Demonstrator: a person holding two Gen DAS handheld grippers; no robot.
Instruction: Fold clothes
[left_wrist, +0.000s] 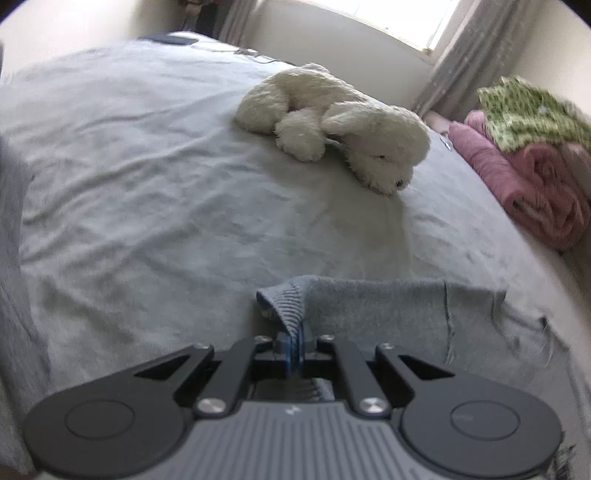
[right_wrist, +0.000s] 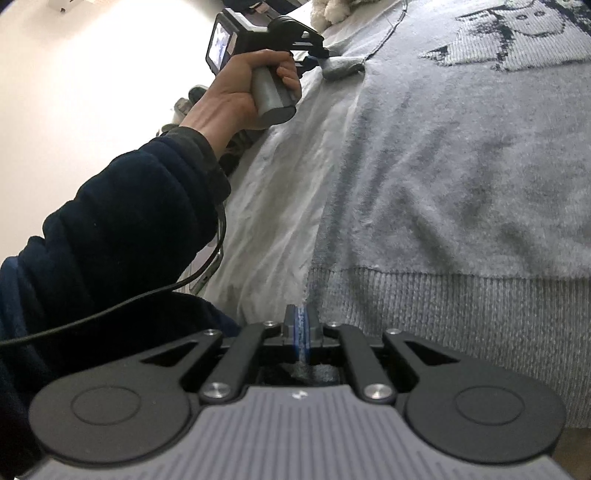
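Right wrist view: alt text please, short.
The right gripper, fingers shut, pinches the ribbed hem corner of a grey sweater spread on a bed. Further off, the person's left hand holds the left gripper, clamped on a sleeve cuff.

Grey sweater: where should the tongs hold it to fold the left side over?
At the two left corners, from the bed's left edge. The left tongs already pinch the ribbed cuff, the right tongs the ribbed hem corner; the grey sweater lies flat, offering edges only.
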